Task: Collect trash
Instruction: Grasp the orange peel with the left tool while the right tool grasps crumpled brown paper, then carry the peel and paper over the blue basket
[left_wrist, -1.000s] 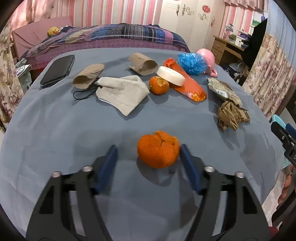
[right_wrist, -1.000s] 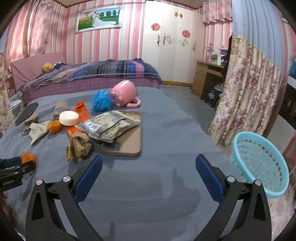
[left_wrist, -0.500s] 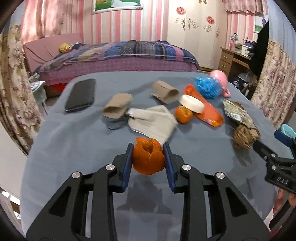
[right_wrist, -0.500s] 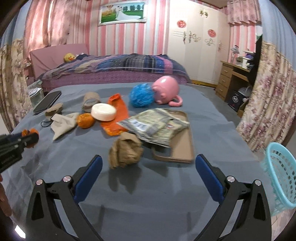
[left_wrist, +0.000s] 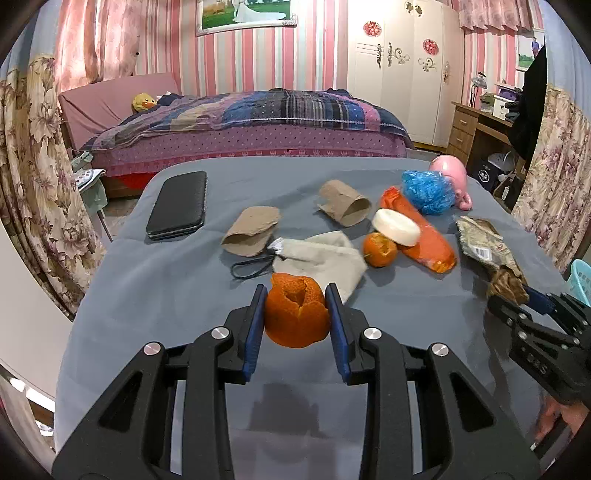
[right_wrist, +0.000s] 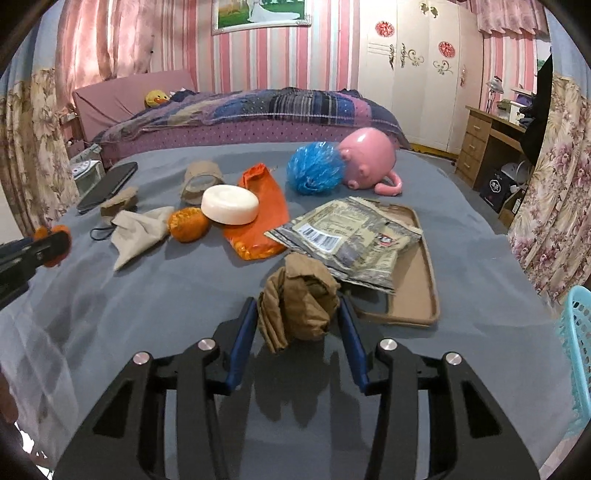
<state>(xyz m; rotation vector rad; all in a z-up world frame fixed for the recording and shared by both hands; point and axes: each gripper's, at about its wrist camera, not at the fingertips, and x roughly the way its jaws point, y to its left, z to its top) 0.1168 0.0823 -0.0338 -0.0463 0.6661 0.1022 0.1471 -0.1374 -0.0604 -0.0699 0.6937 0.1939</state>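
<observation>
My left gripper (left_wrist: 296, 314) is shut on an orange peel (left_wrist: 296, 314) and holds it above the grey table cloth (left_wrist: 166, 295). My right gripper (right_wrist: 298, 315) is closed around a crumpled brown paper wad (right_wrist: 299, 301), which touches both blue pads. A second orange peel (right_wrist: 187, 223), an orange wrapper (right_wrist: 260, 218), a crinkled foil packet (right_wrist: 351, 240) and two torn cardboard tubes (left_wrist: 345, 203) (left_wrist: 253, 236) lie on the table. The turquoise basket (right_wrist: 576, 354) stands off the table's right edge.
A white soap bar (right_wrist: 229, 204), blue mesh sponge (right_wrist: 316, 171), pink pig mug (right_wrist: 371, 158), beige pouch with a cord (left_wrist: 321, 258), black phone case (left_wrist: 179, 205) and a tan tray (right_wrist: 417, 280) also lie on the table. A bed stands behind.
My left gripper closed on the orange peel and lifted it off the cloth. My right gripper moved left and forward to the brown paper wad and closed around it.
</observation>
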